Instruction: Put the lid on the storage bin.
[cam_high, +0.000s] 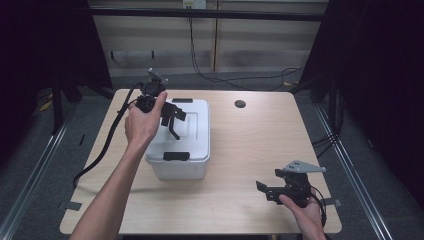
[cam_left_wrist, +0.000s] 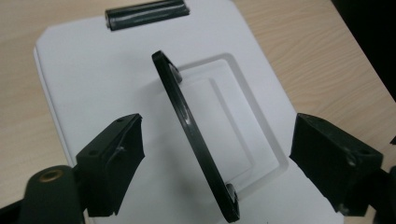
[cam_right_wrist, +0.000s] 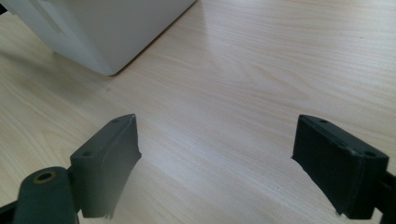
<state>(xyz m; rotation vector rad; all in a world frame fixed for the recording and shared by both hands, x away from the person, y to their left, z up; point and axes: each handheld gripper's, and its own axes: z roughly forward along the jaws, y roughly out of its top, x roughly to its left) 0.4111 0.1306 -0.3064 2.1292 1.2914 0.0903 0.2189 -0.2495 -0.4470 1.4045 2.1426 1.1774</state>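
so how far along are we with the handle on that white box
Done: the white plastic storage box sits on the wooden table with its lid on and black end latches in place. In hand: the left gripper stands open around the raised black lid handle, pads clear. Left: gripping; the right gripper waits open.

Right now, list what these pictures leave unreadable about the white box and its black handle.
- Contents of the white box: hidden by its closed lid, high view.
- Black handle: lower end cut off at the bottom edge, left gripper view; whether it stands raised or lies flat is unclear.
- Near latch: too small to tell whether it is clipped, high view.
- Box: just a corner inside the frame, right gripper view.
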